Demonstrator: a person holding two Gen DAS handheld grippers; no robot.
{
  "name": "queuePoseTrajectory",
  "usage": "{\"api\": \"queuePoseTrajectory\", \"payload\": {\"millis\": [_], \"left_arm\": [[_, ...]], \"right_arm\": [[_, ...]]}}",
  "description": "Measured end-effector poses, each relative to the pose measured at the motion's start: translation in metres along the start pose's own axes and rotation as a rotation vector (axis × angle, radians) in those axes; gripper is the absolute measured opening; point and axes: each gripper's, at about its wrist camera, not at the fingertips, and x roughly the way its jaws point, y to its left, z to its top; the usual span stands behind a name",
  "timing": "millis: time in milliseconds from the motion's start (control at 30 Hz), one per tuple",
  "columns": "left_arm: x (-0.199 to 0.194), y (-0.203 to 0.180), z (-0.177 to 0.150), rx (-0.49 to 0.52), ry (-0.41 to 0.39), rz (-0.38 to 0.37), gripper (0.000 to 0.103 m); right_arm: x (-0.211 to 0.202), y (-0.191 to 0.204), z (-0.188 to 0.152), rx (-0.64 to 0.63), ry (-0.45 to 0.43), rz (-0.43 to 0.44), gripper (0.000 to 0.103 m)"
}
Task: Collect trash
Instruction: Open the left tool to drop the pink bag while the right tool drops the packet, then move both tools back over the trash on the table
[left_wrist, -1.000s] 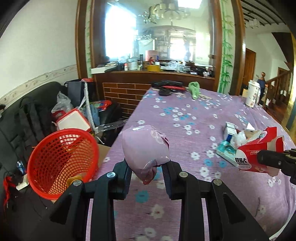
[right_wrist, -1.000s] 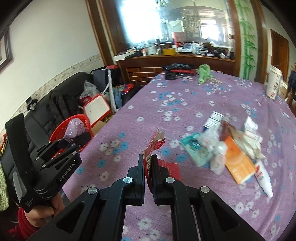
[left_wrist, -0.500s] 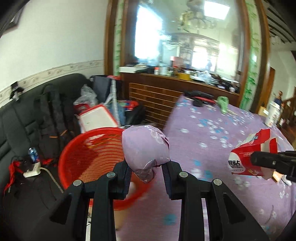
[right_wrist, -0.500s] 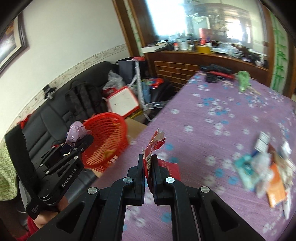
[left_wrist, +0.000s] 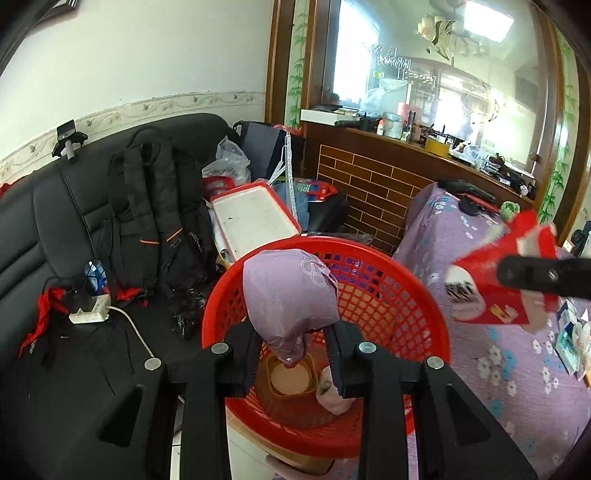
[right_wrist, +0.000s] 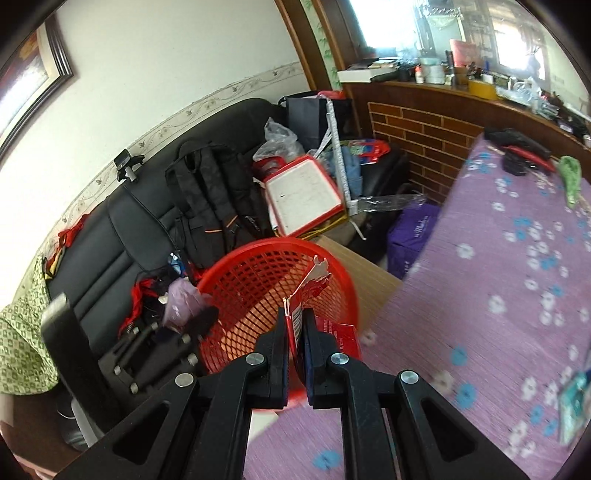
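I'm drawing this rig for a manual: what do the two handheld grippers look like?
Both grippers, left and right, are matte black plastic with two flat angular fingers and triangular cut-outs in the linkage arms, pinned by round silver bolt heads. No cables show. Seen from the right wrist, the left one has a blocky black body.

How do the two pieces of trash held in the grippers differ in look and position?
The pouch is lilac, soft and puffed; the carton is red, stiff, flattened and torn.
The pouch stands upright in the left gripper, directly above the basket; the carton, in the right gripper, hangs nearer the basket's table-side rim.
Both are clamped and not yet dropped.
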Motion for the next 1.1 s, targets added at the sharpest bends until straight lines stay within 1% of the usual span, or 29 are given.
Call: {"api": "queuePoseTrajectory", "payload": {"millis": [33,67,100,133,167,200,267,400,467,500,533,600,667,733,833,1000,1100], "left_arm": [[0.002,0.001,0.0,0.0,0.002,0.002,0.036],[0.004,0.001,0.0,-0.001,0.003,0.001,0.037],[0.006,0.001,0.0,-0.003,0.009,0.002,0.042],[0.008,0.002,0.0,-0.009,0.013,0.004,0.054],[0.007,0.003,0.0,-0.017,0.01,0.004,0.06],[0.007,0.003,0.0,-0.02,0.004,0.004,0.064],[0.005,0.001,0.0,-0.014,-0.005,0.006,0.064],[0.0,-0.005,-0.001,-0.012,-0.004,0.0,0.064],[-0.006,-0.013,-0.003,0.0,-0.017,0.008,0.065],[-0.008,-0.017,-0.003,0.007,-0.021,0.011,0.066],[-0.011,-0.024,-0.004,0.02,-0.031,0.013,0.069],[-0.019,-0.038,-0.007,0.044,-0.048,0.015,0.071],[-0.024,-0.05,-0.009,0.065,-0.056,0.011,0.071],[-0.03,-0.066,-0.012,0.091,-0.062,-0.01,0.072],[-0.039,-0.09,-0.017,0.137,-0.073,-0.024,0.073],[-0.054,-0.13,-0.025,0.217,-0.093,-0.049,0.074],[-0.062,-0.151,-0.03,0.26,-0.101,-0.065,0.074]], "right_arm": [[0.004,0.0,0.002,0.005,0.001,0.004,0.007],[0.011,0.001,0.005,0.007,0.006,0.009,0.01],[0.017,0.002,0.008,0.007,0.012,0.01,0.014],[0.022,0.003,0.011,0.008,0.016,0.007,0.017],[0.024,0.003,0.012,0.011,0.018,0.007,0.026],[0.023,0.002,0.012,0.016,0.014,0.013,0.033],[0.018,0.0,0.013,0.014,-0.006,0.026,0.036],[-0.007,-0.006,0.007,0.01,-0.047,0.015,0.036],[-0.024,-0.011,0.001,0.003,-0.074,-0.014,0.038],[-0.034,-0.015,-0.003,0.002,-0.089,-0.028,0.041],[-0.045,-0.02,-0.009,0.003,-0.107,-0.045,0.043],[-0.061,-0.029,-0.018,0.015,-0.13,-0.076,0.045],[-0.077,-0.038,-0.029,0.018,-0.144,-0.096,0.045],[-0.091,-0.047,-0.04,0.026,-0.154,-0.117,0.046],[-0.113,-0.062,-0.057,0.041,-0.17,-0.129,0.046],[-0.148,-0.085,-0.086,0.057,-0.203,-0.202,0.048],[-0.166,-0.099,-0.1,0.083,-0.216,-0.226,0.049]]}}
